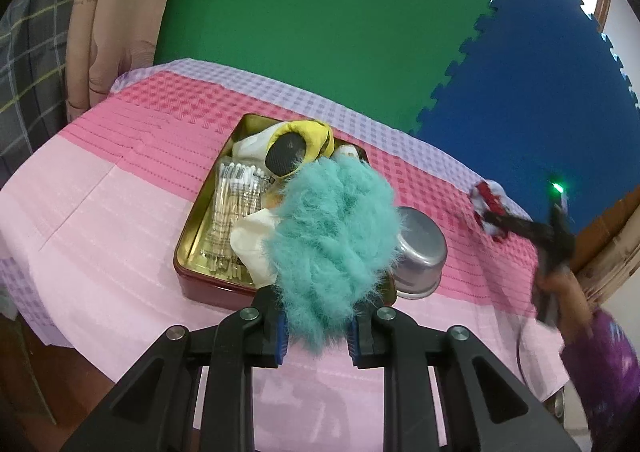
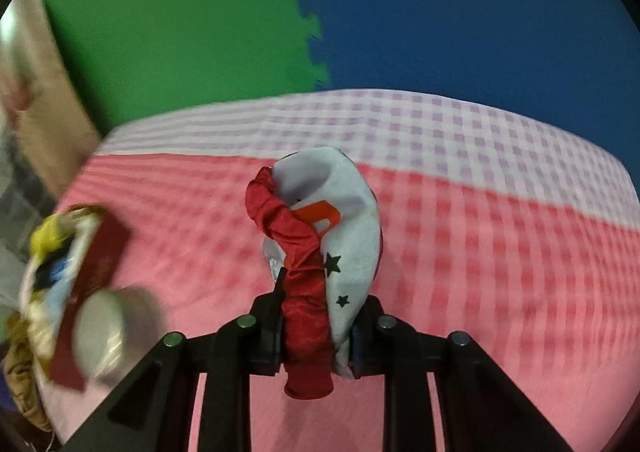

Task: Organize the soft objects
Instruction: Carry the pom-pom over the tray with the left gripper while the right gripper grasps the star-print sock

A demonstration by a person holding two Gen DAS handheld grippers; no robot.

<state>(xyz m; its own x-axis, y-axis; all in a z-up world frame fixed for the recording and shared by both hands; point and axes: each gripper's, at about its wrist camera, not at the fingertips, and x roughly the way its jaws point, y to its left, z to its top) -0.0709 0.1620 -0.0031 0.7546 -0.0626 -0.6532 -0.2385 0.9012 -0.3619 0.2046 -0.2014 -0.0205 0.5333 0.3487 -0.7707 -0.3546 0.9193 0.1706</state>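
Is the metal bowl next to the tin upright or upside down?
Upside down. In the left wrist view the metal bowl rests rim-down on the tablecloth beside the tin, its flat base facing up.

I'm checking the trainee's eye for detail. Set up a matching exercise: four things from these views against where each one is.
Things:
1. teal fluff
2. red and white cloth
3. swab pack
4. steel bowl

Places:
A. upside down on the tablecloth
B. in the right gripper
C. lying in the tin
D. in the left gripper

Pairs: 1-D, 2-B, 3-C, 4-A
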